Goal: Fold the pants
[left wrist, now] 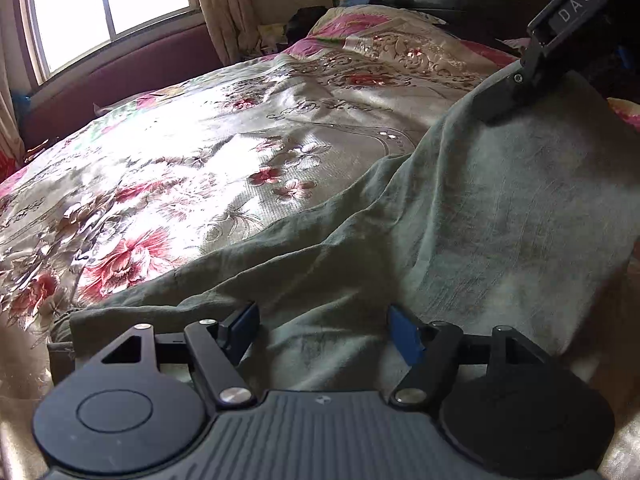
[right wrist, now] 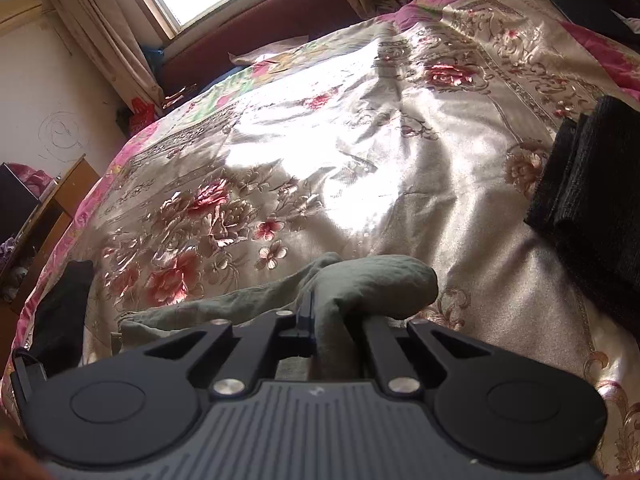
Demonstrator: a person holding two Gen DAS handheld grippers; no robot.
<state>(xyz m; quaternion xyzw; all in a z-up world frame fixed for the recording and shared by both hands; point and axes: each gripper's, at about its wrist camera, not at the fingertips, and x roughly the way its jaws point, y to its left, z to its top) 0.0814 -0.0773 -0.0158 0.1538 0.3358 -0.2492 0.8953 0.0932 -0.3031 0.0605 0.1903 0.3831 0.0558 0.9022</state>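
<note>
Grey-green pants [left wrist: 460, 216] lie spread on the floral bedspread [left wrist: 200, 152], filling the right and lower part of the left wrist view. My left gripper [left wrist: 324, 332] is open, its blue-padded fingers apart just above the pants' near edge. My right gripper [left wrist: 500, 108] shows at the upper right of that view, pinching the far upper edge of the pants and holding it raised. In the right wrist view my right gripper [right wrist: 314, 320] is shut on a bunched fold of the pants [right wrist: 372, 284], which bulges past the fingers.
The shiny floral bedspread [right wrist: 320, 140] covers the bed. A folded black garment [right wrist: 592, 208] lies at the right. Another dark cloth [right wrist: 60, 312] lies at the bed's left edge. A window [left wrist: 108, 4], curtains and a maroon headboard [left wrist: 120, 76] stand behind. A wooden cabinet [right wrist: 52, 208] stands left.
</note>
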